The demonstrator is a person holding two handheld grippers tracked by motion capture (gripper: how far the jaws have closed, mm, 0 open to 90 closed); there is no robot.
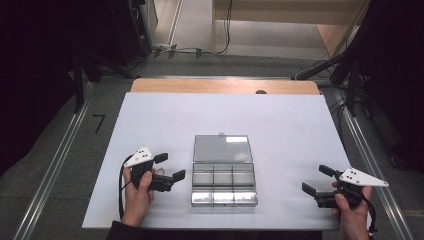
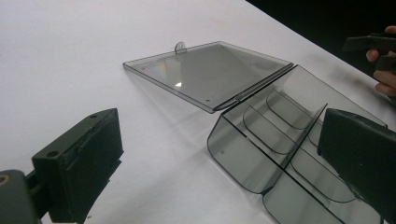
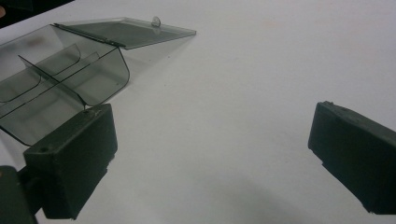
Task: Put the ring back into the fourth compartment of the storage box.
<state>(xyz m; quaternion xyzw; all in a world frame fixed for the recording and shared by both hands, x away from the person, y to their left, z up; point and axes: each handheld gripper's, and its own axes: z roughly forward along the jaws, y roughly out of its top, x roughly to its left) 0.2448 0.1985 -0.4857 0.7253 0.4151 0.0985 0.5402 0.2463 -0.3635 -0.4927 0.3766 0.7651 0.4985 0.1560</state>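
Our left tool (image 1: 170,167) hangs with jaws spread wide, gripping nothing; the right tool (image 1: 315,180) likewise gapes empty. Between them, just beside the left tool and farther from the right, sits the smoky clear plastic organizer box (image 1: 223,183), six curved-bottom compartments, all empty. Its flat hinged lid (image 1: 222,148) already lies open on the matte white counter (image 1: 280,125). Filling or closing remains, we judge.

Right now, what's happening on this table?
A person holds a hand-held gripper in each hand, one on either side of a clear plastic compartment box on the white table. The box lies open, its lid flat behind it, and the compartments look empty. The left hand-held gripper sits close beside the box, the right hand-held gripper farther off. Both are open and hold nothing.
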